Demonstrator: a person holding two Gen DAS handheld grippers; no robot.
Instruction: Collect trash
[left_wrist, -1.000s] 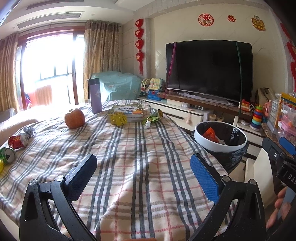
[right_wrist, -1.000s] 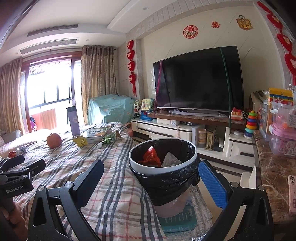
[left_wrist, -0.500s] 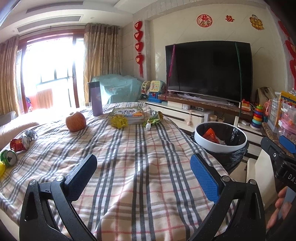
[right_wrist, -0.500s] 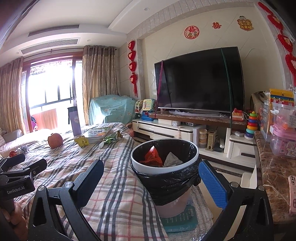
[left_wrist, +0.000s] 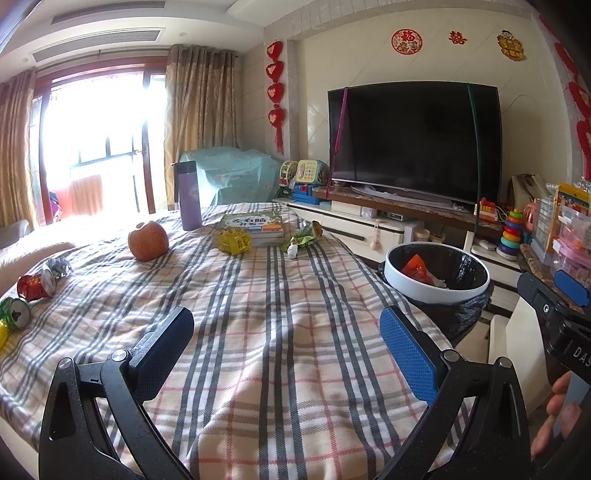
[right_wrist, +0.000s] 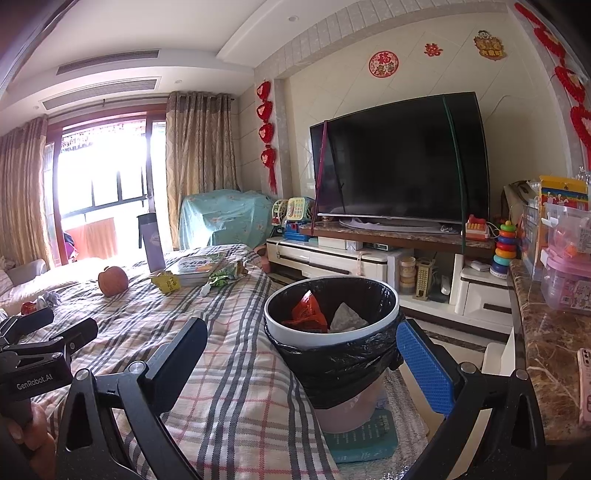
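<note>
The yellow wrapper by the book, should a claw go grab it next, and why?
Probably yes: reach the left claw forward toward the yellow wrapper. Both claws are open and hold nothing, and the wrapper lies loose on the blanket against the book. The bin by the right claw already holds some trash, so it looks ready for more.
</note>
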